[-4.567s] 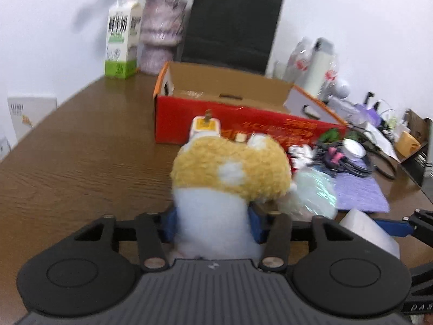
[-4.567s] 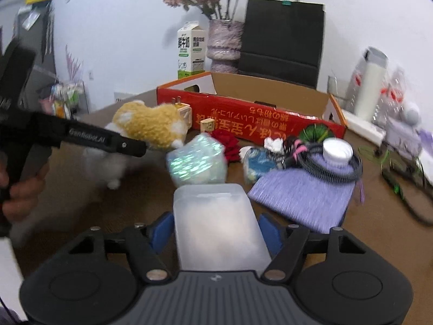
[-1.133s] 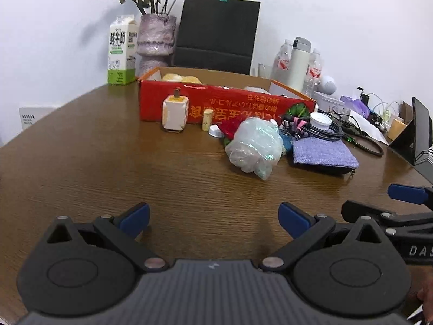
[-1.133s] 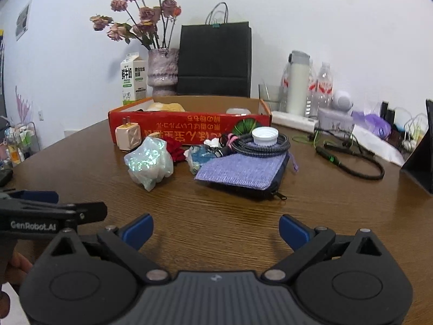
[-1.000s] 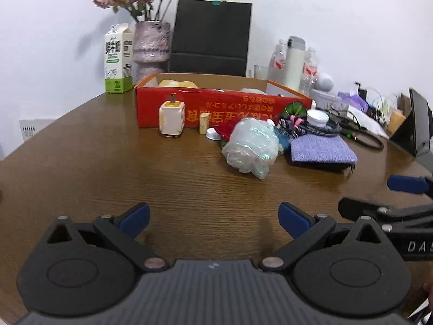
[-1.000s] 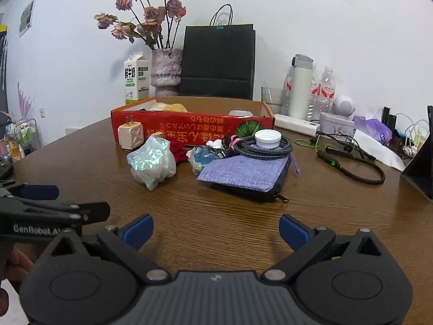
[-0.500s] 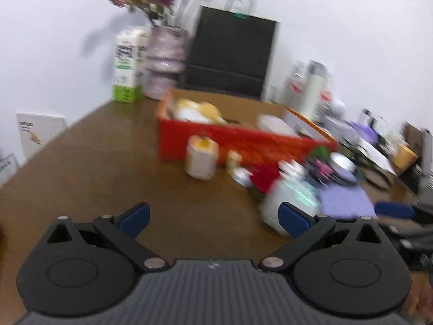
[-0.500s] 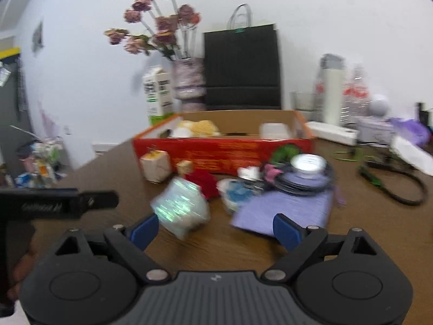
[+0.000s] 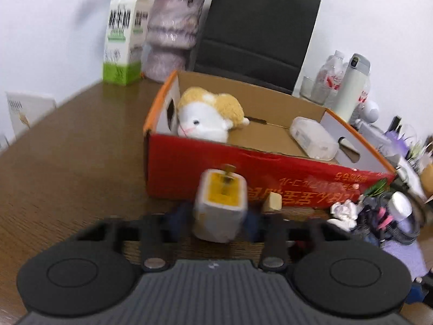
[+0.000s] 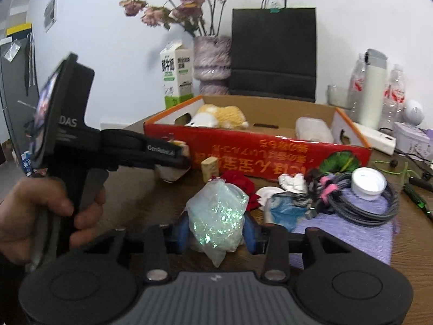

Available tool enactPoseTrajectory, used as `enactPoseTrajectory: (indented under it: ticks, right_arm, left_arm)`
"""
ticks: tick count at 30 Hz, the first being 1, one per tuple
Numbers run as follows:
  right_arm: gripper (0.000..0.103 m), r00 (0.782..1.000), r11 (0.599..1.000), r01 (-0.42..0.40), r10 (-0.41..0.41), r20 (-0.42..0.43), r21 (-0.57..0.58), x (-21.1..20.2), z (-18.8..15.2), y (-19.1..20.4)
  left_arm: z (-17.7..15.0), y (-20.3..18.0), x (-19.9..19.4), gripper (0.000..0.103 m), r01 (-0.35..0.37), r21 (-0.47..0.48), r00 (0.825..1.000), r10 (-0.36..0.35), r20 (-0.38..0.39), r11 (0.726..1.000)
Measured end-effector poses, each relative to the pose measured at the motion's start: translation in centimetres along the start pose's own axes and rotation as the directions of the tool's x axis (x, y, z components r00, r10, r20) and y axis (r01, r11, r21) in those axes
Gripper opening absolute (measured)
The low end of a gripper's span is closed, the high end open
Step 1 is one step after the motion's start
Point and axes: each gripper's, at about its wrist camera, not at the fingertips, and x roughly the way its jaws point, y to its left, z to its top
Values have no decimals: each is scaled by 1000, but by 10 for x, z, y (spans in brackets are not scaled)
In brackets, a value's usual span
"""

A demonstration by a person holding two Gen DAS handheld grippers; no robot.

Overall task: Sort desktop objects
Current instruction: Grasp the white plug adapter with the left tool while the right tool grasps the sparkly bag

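Observation:
My left gripper (image 9: 219, 220) is shut on a white charger plug with a yellow top (image 9: 220, 205), just in front of the red cardboard box (image 9: 243, 169). My right gripper (image 10: 215, 231) is shut on a crumpled iridescent plastic bag (image 10: 216, 214). The box holds a yellow-and-white plush toy (image 9: 208, 119) and a white plastic case (image 9: 314, 138). In the right wrist view the left gripper (image 10: 178, 155) reaches in from the left with the plug, in front of the box (image 10: 270, 146).
On the wooden table (image 9: 67, 146) lie a small cork block (image 10: 209, 168), a red item (image 10: 240, 184), a white cap (image 10: 368, 182) on coiled cables, and a purple pouch (image 10: 349, 233). A milk carton (image 9: 123, 36), vase and black bag (image 9: 257, 32) stand behind the box.
Both grippers were open and empty; they moved forward to the clutter. The left has closed on the charger plug and the right on the iridescent bag.

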Motion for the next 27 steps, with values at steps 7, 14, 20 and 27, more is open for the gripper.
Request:
enactPoseTrajectory:
  ticks: [7, 14, 20, 27]
  right_arm:
    - [34, 1000, 1000, 17, -17, -8, -3, -21, -14, 4]
    - [34, 992, 1000, 26, -24, 122, -10, -90, -22, 15]
    - [34, 973, 998, 1, -15, 228, 65, -158, -22, 1]
    - [35, 983, 998, 33, -43, 177, 58, -167, -32, -6]
  left_arm:
    - [-26, -16, -46, 32, -10, 2, 999, 10, 52, 1000]
    - [-68, -47, -139, 32, -3, 55, 992, -4, 124, 998]
    - [-97, -66, -179, 32, 39, 123, 989, -56, 140, 992]
    - [-109, -70, -179, 32, 45, 133, 992, -60, 108, 990]
